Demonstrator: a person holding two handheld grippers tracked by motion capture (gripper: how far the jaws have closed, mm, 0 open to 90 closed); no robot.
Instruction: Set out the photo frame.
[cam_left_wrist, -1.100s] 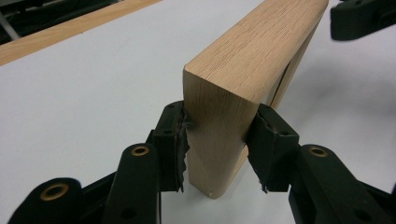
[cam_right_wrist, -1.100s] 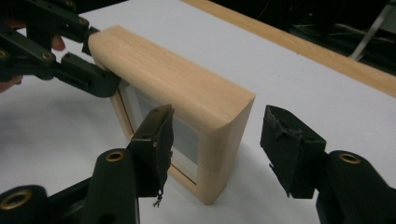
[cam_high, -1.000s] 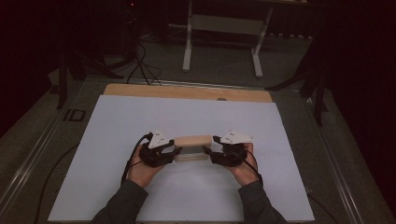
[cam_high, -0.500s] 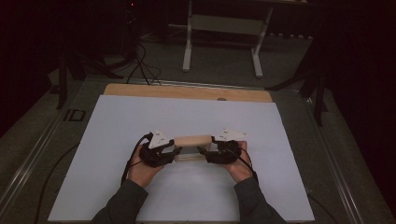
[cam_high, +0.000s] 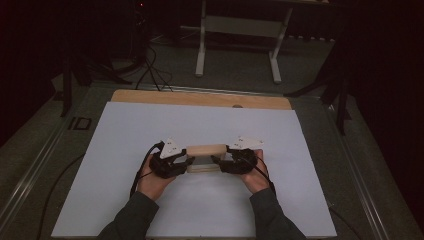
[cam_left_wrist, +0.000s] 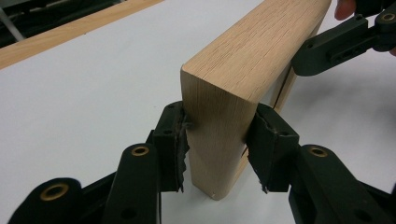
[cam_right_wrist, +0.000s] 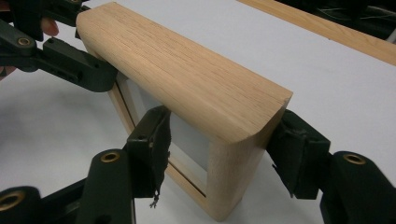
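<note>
White sheet covered the table (cam_high: 150, 130), with a bare wooden strip along its far edge and a dark floor with cables behind it. Near the middle of the sheet stood a wooden frame (cam_high: 205, 157), upright on its edge, with a pale panel inside it. The left tool (cam_left_wrist: 217, 149) pinched one end of the frame between its torn pads, and the right tool (cam_right_wrist: 224, 156) pinched the other end, each held by a hand

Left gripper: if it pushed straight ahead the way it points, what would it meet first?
The wooden frame already clamped end-on between the left gripper's jaws; beyond that, probably the right gripper holding the far end.
</note>
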